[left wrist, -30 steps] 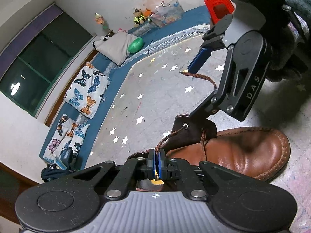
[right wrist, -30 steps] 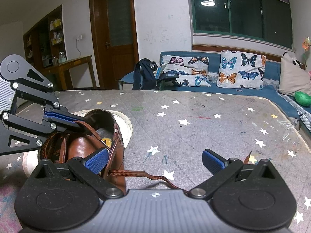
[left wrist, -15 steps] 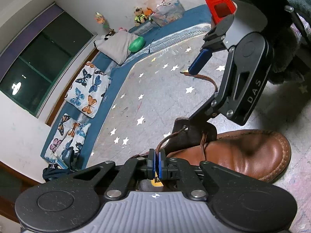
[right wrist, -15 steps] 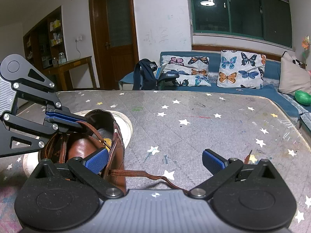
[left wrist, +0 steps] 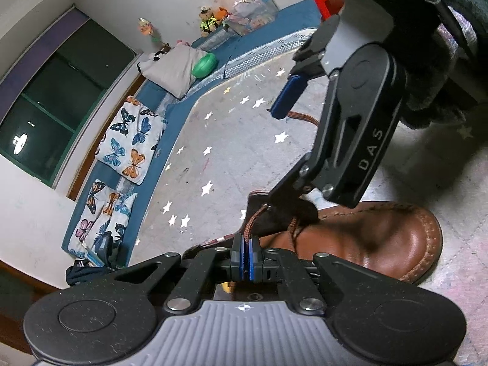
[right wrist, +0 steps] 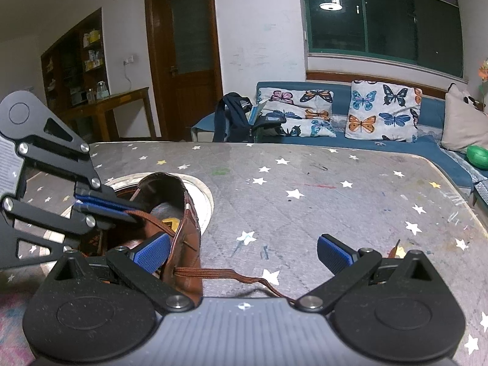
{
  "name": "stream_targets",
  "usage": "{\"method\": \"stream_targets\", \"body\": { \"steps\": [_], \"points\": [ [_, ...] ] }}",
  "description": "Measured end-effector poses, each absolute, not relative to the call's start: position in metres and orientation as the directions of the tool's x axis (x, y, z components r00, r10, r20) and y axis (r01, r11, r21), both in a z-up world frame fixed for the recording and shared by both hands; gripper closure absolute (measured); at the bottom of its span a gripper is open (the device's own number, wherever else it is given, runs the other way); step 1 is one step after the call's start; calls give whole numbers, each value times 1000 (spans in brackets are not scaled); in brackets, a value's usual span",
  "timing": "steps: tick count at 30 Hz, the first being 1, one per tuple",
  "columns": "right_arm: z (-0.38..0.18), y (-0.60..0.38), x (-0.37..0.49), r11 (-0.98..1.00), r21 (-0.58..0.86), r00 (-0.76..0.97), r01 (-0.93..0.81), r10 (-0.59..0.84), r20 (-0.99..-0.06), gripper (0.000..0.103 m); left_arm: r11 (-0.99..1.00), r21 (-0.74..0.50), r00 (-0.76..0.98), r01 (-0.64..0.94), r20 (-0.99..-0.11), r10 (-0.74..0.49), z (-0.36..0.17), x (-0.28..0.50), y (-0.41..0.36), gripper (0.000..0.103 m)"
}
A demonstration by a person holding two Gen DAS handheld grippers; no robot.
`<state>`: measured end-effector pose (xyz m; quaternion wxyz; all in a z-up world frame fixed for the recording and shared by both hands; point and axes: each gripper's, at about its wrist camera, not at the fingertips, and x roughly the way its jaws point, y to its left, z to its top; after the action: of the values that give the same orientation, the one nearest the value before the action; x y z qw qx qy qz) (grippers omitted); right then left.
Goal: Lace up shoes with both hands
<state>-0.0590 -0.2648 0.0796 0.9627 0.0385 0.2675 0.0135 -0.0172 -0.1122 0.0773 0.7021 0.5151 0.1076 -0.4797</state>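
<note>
Left wrist view shows the left gripper [left wrist: 245,254] with its blue fingers clenched on a strand of the brown lace [left wrist: 254,219], which rises from the pinch to an eyelet in the dark upper flap of the brown leather shoe [left wrist: 375,238]. That shoe lies on a grey star-printed surface [left wrist: 225,140], its stitched toe pointing to the picture's right. Above it hangs the right gripper [left wrist: 305,140], its fingers spread wide and grasping nothing; one blue pad [left wrist: 289,94] stands clear of the shoe while the other arm reaches down by the flap. Right wrist view sees the same shoe [right wrist: 186,228] from its open collar, at the left of the frame, with the other end of the lace [right wrist: 225,274] trailing slack across the surface [right wrist: 335,201] between the released fingers [right wrist: 152,251] and passing under the gripper body. The left gripper [right wrist: 131,215] enters from the left, pinched shut on the lace over the shoe's opening. A blue sofa with butterfly cushions [right wrist: 384,109] lines the far wall.
</note>
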Motion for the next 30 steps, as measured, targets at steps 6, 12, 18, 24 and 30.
{"method": "stream_targets", "body": {
  "steps": [6,12,18,24,30],
  "points": [
    [82,-260,-57,997,72,855,-34,66,-515,1,28,611,518,791,-645,-563,73,-19,-116,99],
    [88,-260,-56,993,86,845,-77,111,-523,12,30,610,521,792,-650,-553,73,-21,-113,99],
    [94,-256,-57,984,51,833,-170,171,-526,28,45,605,528,795,-653,-543,73,-21,-113,98],
    [100,-249,-56,961,2,813,-277,236,-533,51,56,599,533,799,-662,-527,73,-19,-117,98],
    [103,-247,-57,946,-58,803,-318,237,-547,66,54,587,527,808,-677,-514,73,-19,-118,98]
  ]
}}
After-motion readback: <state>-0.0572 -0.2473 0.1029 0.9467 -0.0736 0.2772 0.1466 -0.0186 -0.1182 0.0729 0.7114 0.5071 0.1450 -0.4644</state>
